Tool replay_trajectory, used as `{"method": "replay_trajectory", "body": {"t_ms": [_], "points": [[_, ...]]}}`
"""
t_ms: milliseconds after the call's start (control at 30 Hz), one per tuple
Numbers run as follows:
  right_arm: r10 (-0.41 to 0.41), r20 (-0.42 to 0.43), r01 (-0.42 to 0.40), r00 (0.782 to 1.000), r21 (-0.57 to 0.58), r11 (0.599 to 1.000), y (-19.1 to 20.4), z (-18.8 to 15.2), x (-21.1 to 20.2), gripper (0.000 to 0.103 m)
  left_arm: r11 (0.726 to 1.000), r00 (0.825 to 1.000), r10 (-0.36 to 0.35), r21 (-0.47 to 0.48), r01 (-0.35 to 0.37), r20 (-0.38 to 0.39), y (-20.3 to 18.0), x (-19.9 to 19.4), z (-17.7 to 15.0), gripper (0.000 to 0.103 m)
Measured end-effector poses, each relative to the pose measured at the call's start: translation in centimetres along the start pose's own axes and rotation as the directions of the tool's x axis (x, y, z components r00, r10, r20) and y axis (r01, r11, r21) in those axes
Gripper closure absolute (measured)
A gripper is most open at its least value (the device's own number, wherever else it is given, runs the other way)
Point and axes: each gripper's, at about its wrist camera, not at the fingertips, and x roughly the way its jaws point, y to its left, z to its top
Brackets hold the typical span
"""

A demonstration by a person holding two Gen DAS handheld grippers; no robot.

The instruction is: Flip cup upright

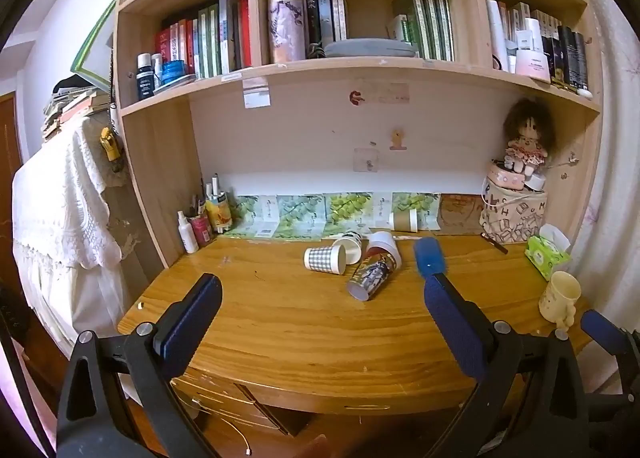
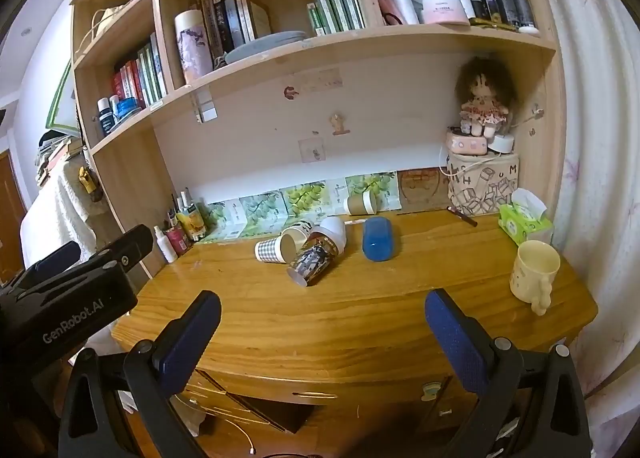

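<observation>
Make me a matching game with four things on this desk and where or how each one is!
Things:
1. checked paper cup
2. cream mug
3. blue case
4. doll

States:
A. standing upright near the desk's right edge
B. sitting on the boxes in the back right corner
C. lying on its side in the cup pile
D. lying flat, right of the cup pile

Pairs: 1-C, 2-A, 3-D, 4-B
</observation>
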Motion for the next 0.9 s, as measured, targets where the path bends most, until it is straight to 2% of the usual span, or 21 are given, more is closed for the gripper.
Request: {"method": "replay_trajectory", "body": {"t_ms": [400,900], "points": [[-0.014,-0.028,0.015,0.999,0.023,1.0,-1.0,0.0,0.1,0.001,1.0,0.998,-0.016,-0.016,0.015,-0.059,-0.6,0.7,-0.3,0.002],[-0.033,0.019,0.034,0.999,-0.064,0.997,0.9,0.5,-1.2,0.001,0.998,0.999,-0.006,-0.061,0.003,-0.05,1.3,0.0,-0.3,0.002]]}}
